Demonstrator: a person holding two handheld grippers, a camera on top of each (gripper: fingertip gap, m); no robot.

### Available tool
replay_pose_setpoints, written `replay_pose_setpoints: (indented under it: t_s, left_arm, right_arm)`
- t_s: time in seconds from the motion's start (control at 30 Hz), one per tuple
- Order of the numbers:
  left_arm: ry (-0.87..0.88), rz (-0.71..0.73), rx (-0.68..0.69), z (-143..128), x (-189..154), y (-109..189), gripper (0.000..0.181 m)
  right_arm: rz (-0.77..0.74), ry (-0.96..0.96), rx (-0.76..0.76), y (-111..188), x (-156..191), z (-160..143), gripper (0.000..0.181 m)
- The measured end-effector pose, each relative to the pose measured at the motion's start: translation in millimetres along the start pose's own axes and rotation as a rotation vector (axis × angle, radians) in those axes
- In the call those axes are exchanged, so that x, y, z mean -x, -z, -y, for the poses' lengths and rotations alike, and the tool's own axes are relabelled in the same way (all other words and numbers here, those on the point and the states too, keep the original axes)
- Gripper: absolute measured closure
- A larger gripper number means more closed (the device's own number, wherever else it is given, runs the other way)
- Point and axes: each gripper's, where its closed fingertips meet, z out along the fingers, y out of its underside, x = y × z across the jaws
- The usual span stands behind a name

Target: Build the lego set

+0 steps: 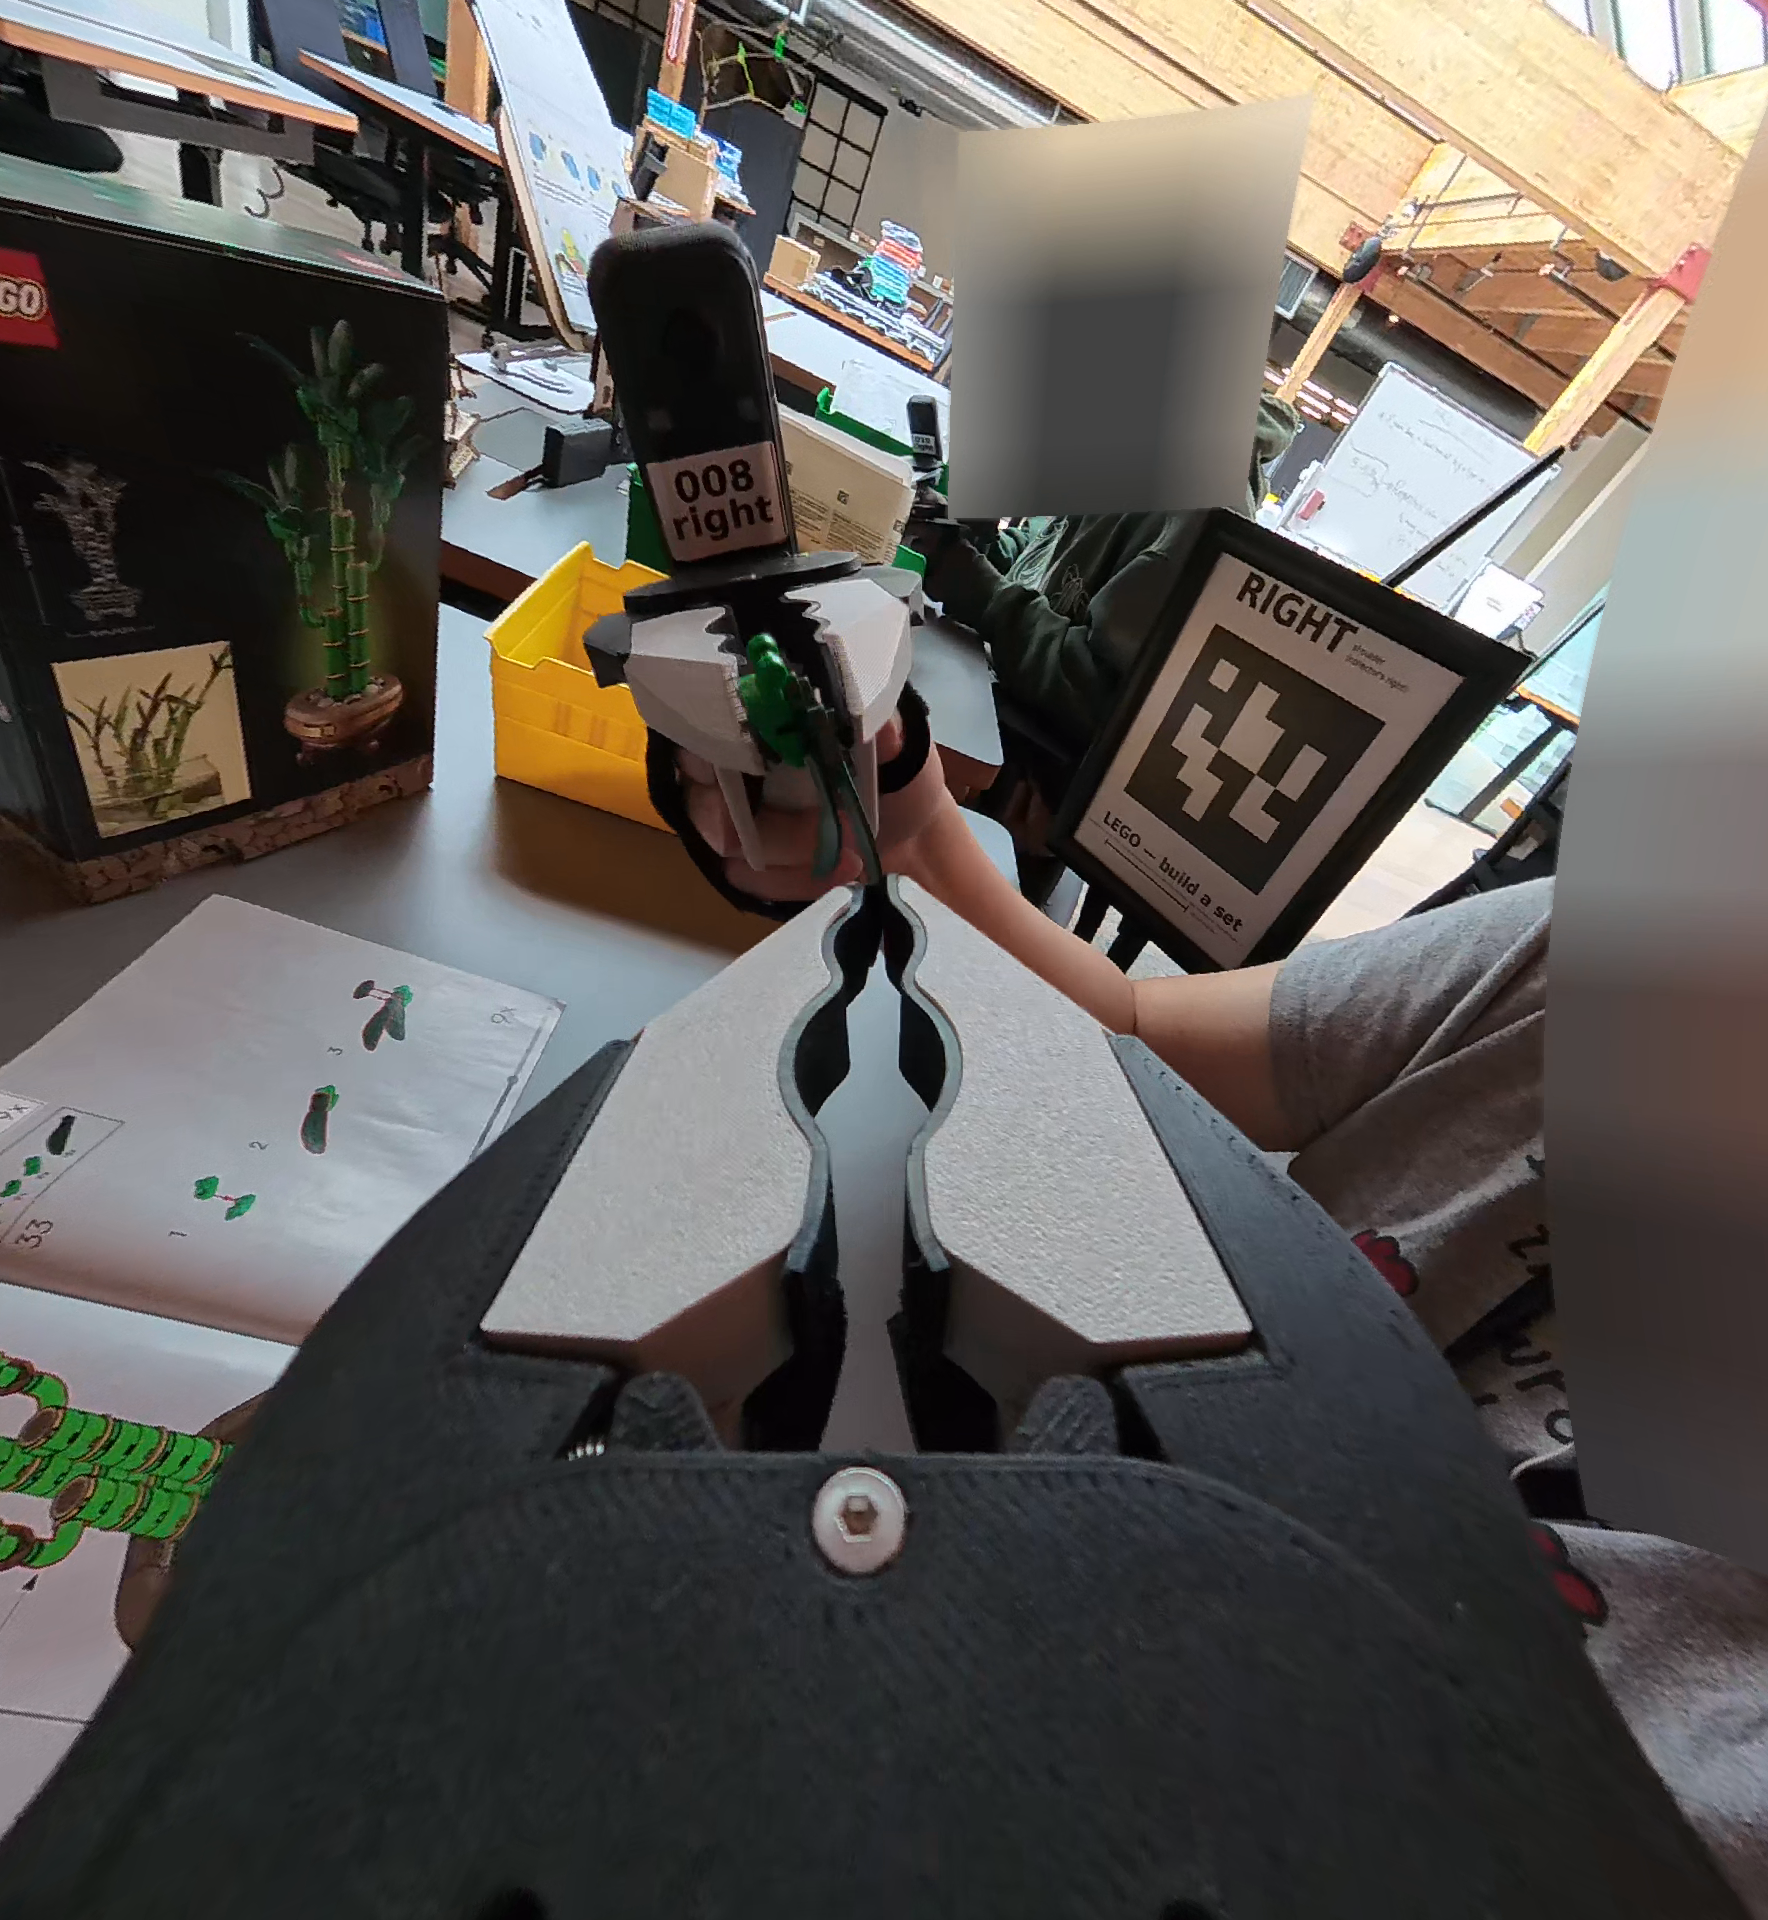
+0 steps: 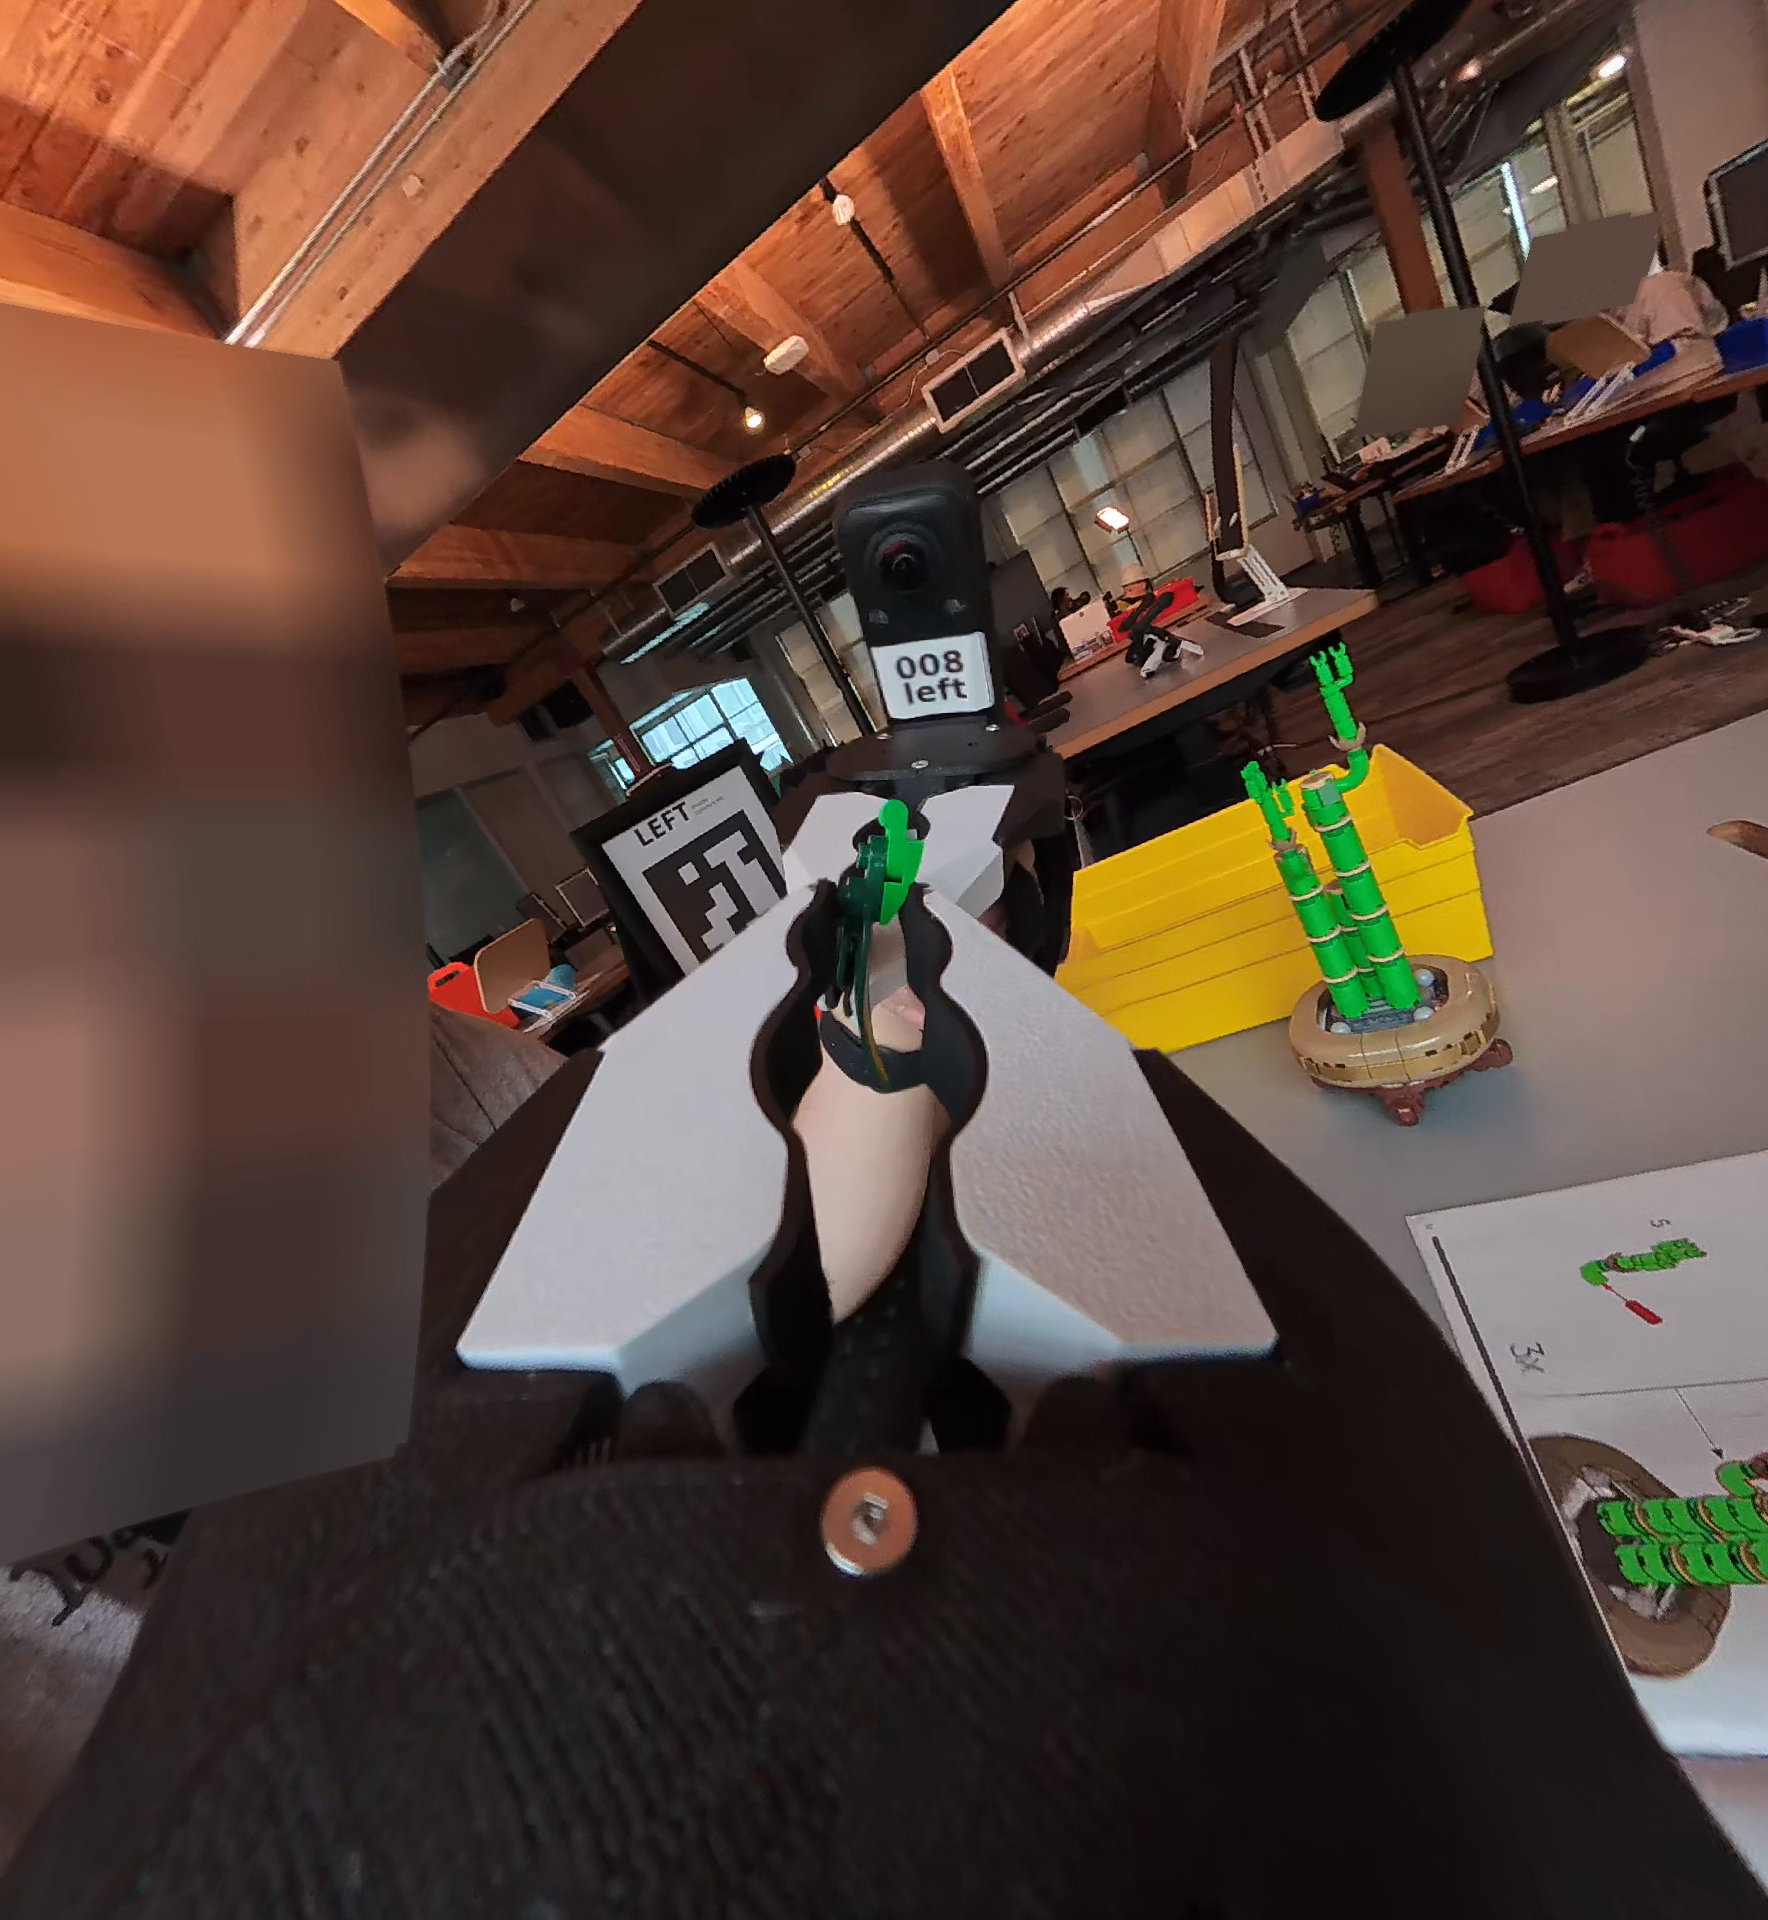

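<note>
My right gripper is shut on a small leaf assembly held in the air: a bright green sprig and a long dark green leaf hanging below it. In the left wrist view the right gripper faces the camera with the sprig in its jaws and the leaf trailing down. My left gripper is shut, its tips right at the leaf's lower end; I cannot tell if it pinches it. It also shows in the right wrist view. The partly built bamboo model stands on the table.
The black set box stands at the left, with a yellow bin behind. The open instruction booklet lies on the grey table and also shows in the right wrist view. A marker sign stands to the right. The person's arm is close. Both grippers' tips are close together, under 4 cm apart.
</note>
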Motion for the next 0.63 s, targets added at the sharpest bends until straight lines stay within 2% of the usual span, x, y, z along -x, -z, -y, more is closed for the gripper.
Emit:
replay_pose_setpoints:
  t_s: [0.07, 0.1, 0.2, 0.37, 0.5, 0.63]
  left_arm:
    - [0.018, -0.037, 0.012, -2, -5, 3, 0.181]
    - [0.031, -0.061, 0.029, -5, -8, 5, 0.181]
    - [0.130, -0.221, 0.133, -23, -28, 12, 0.181]
    - [0.250, -0.464, 0.310, -55, -53, 18, 0.181]
    - [0.293, -0.603, 0.390, -68, -66, 11, 0.181]
    - [0.310, -0.691, 0.427, -74, -74, 8, 0.181]
  right_arm:
    - [0.035, 0.011, 0.005, -2, 3, -3, 0.169]
    - [0.049, -0.002, 0.013, -2, 4, -4, 0.160]
    - [0.124, -0.018, 0.056, 2, 14, -11, 0.145]
    - [0.234, 0.313, 0.297, 5, 26, -70, 0.124]
    - [0.381, 0.344, 0.331, -1, 46, -88, 0.131]
    - [0.513, 0.327, 0.351, 10, 63, -94, 0.162]
